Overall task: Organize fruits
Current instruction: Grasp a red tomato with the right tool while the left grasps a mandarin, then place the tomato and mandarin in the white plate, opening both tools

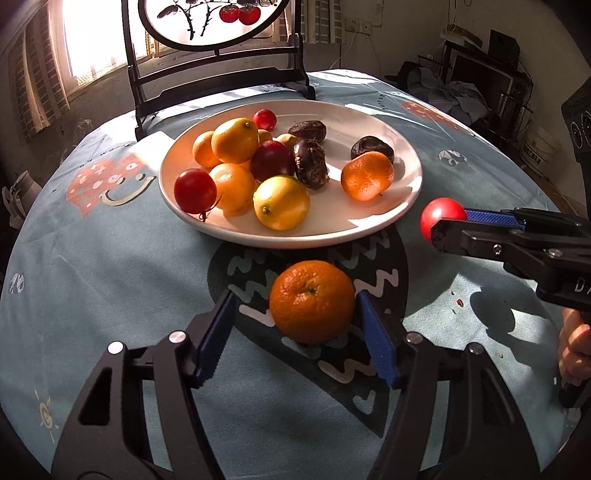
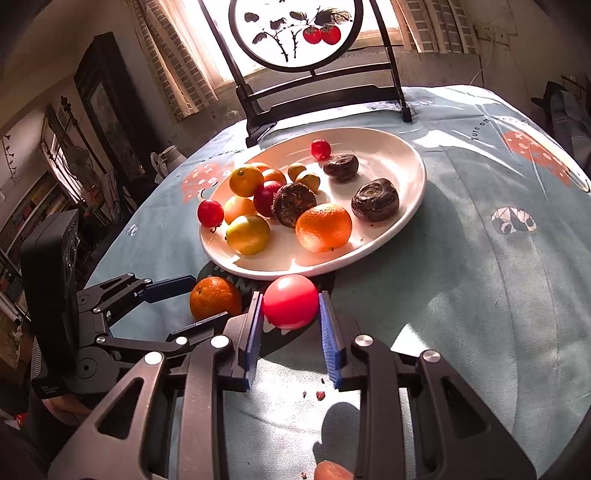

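— Sunlit tabletop [image 1: 110, 258]: left gripper [image 1: 295, 325], jaws apart, brackets the orange [image 1: 311, 301]?
— Yes; right gripper [image 2: 290, 314], jaws clamping a red ball [image 2: 290, 301], before the plate [image 2: 406, 206]. Right view shows crumbs [image 2: 319, 395].

Painted screen [image 1: 207, 22]: round panel cut off by the top edge in the left wrist view.
Small yellow fruits [image 1: 275, 137]: largely hidden behind the piled citrus.
Tablecloth lettering [image 2: 480, 127]: too small to be read.
Person's hand [image 1: 574, 343]: cut off at the right edge.
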Motion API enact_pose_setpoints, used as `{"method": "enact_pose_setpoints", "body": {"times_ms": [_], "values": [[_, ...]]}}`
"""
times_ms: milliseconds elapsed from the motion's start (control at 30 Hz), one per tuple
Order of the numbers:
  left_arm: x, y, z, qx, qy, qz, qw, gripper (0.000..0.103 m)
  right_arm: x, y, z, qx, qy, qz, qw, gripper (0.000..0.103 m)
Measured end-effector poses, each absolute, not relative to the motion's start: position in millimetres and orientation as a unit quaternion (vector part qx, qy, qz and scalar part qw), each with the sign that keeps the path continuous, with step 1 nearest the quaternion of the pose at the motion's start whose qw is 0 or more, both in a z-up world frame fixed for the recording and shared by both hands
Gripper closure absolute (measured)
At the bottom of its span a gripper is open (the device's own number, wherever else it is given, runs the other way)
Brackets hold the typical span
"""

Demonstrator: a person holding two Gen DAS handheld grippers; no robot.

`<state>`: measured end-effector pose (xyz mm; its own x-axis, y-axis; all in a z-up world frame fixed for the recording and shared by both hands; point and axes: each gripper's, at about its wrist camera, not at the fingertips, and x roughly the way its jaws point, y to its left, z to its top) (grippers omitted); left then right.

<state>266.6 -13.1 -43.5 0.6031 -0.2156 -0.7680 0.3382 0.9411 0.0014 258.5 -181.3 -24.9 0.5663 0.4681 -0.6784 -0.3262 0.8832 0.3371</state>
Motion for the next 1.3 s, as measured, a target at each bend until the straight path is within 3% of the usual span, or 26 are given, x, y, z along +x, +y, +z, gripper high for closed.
{"method": "enact_pose_setpoints", "body": {"times_ms": [100,200,300,967,1300], "values": [[267,-19,-47,0.079,0.423,-0.163,0.888,0.035,259,-181,-26,0.086,0.409,0.223,0.881,0.073],[265,-27,-52,0.096,0.429,-0.166,0.883,0.050,260,-181,-27,0.085,0.411,0.220,0.880,0.073],[262,-28,-51,0.103,0.421,-0.157,0.887,0.057,261,-181,-28,0.085,0.413,0.219,0.880,0.073],[238,-14,-13,0.042,0.375,-0.176,0.909,0.057,246,-169,-15,0.072,0.371,0.267,0.886,0.073],[281,11,16,-0.002,0.364,-0.133,0.922,0.057,274,-177,15,0.090,0.318,0.250,0.910,0.073]]}}
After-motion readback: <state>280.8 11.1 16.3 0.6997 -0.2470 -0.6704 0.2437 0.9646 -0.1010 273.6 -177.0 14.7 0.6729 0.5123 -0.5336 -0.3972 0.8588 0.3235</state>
